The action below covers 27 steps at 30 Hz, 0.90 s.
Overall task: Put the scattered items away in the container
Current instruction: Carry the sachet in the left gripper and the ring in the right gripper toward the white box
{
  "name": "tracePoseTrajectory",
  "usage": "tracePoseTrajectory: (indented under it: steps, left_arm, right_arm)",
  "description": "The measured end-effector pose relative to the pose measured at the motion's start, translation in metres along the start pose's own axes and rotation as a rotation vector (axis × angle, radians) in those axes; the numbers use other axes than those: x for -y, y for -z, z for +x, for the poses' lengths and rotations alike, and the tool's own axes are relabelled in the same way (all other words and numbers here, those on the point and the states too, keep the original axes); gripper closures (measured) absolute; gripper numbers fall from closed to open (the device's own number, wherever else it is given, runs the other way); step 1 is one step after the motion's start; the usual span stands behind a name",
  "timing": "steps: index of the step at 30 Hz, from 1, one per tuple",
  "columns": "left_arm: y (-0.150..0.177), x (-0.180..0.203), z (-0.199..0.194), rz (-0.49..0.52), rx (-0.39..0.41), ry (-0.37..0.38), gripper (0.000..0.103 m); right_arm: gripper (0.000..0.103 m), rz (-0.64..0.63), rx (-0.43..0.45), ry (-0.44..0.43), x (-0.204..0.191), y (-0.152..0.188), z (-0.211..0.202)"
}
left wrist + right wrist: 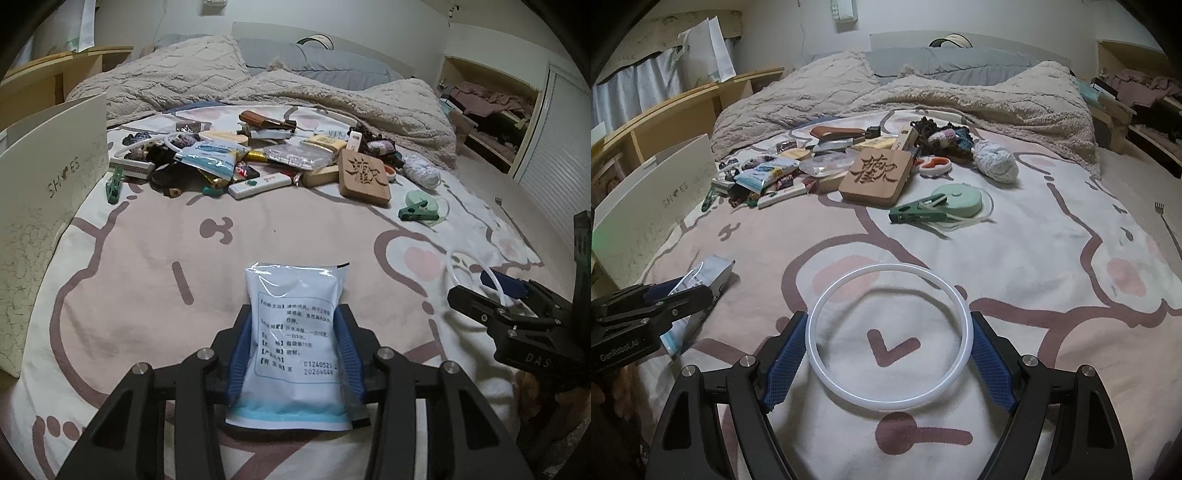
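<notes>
Left tongs (297,354): blue-padded fingers (242,354) closed partway on the two side edges of a white foil medicine sachet with blue base band and printed text (295,332); sachet held flat, sticking out forward past the fingertips, above the bed.
Right tongs (889,354): spread wide, blue textured pads (785,362) touching opposite sides of a translucent white rubber ring (827,376); ring held between them, roughly level, above the sheet.
Between tongs: left tongs appear at the left edge of the right view, right tongs at the right edge of the left view; near each other, apart.
Under both: pink-and-white cartoon-print bed sheet (1052,258).
Container: cream cardboard shoe box lettered "SHOES" (55,173), ahead and left of the left tongs, at the bed's left edge; inside not visible.
Pile ahead: scattered items well beyond both tongs, including a square wooden block carved with a dark character (875,177), white slim remote-like bar (258,184), clear plastic case (299,155).
Ahead of right tongs: green plastic clothes peg (916,212) touching a mint-green round case (960,199); pale yarn ball (993,162) further off.
Left of pile: second green peg (115,184) just beside the box.
</notes>
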State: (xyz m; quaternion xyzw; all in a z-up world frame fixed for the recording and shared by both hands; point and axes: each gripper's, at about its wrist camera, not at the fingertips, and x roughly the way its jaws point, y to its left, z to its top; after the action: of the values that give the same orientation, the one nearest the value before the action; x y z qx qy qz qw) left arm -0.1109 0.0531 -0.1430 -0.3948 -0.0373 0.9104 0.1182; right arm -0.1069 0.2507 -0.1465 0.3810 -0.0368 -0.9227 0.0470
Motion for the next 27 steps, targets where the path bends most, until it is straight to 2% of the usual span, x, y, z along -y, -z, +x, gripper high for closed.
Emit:
tracePoseTrajectory:
  steps: [10, 17, 27]
  left_arm:
    - [-0.020, -0.002, -0.025, 0.004, 0.023, -0.003, 0.059]
    - [-0.043, -0.011, -0.042, 0.021, 0.070, -0.010, 0.060]
    - [-0.082, -0.049, -0.076, 0.025, 0.149, -0.045, 0.059]
  right_arm:
    - [0.019, -0.011, 0.048, -0.017, -0.011, -0.022, -0.019]
    - [0.019, -0.016, 0.071, -0.045, -0.024, -0.042, -0.021]
    - [0.019, -0.061, 0.109, -0.120, -0.065, -0.084, -0.028]
